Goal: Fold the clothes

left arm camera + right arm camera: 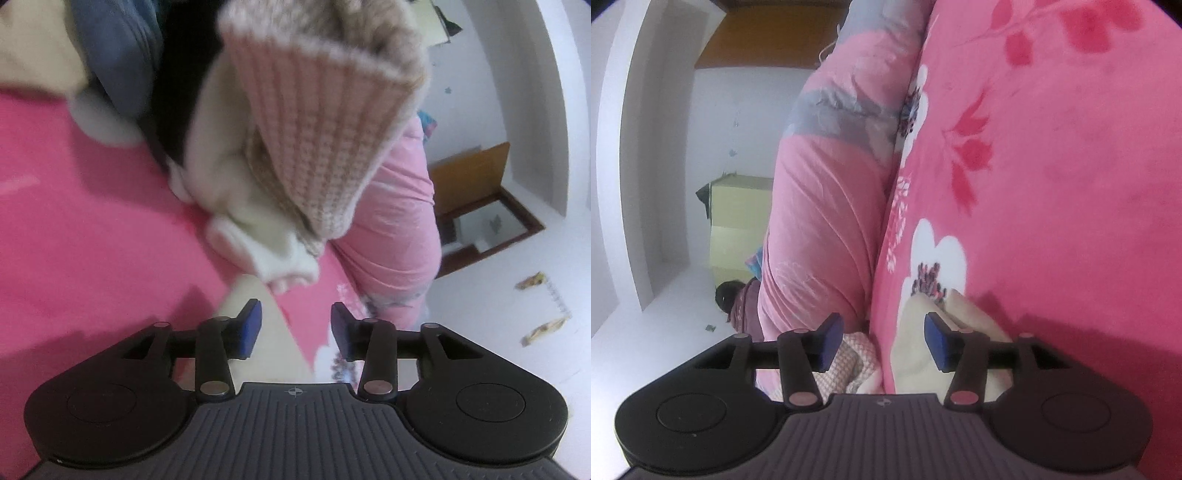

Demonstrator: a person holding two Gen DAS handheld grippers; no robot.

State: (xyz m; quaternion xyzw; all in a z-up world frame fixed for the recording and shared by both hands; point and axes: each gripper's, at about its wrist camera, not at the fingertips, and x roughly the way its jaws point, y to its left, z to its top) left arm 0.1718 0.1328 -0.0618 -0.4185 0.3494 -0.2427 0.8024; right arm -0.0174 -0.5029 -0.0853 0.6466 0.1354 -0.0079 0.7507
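Observation:
A pink-and-beige knit garment [317, 122] lies bunched on the pink flowered bedspread [92, 206], on top of a cream fleece piece [236, 206]. Blue [110, 51] and black [181, 74] clothes are piled behind it. My left gripper [295, 328] is open and empty, a little short of the cream piece, above a cream cloth corner [255, 306]. My right gripper [882, 339] is open and empty, over a cream cloth [923, 343] at the bed's edge; a checked knit piece [849, 365] shows below it.
A rolled pink quilt [820, 206] [391, 229] lies along the bed's edge. Beyond it are a white floor [517, 332] with scraps of litter, a wooden door [469, 177], a pale yellow cabinet [738, 221] and a dark bundle [738, 302].

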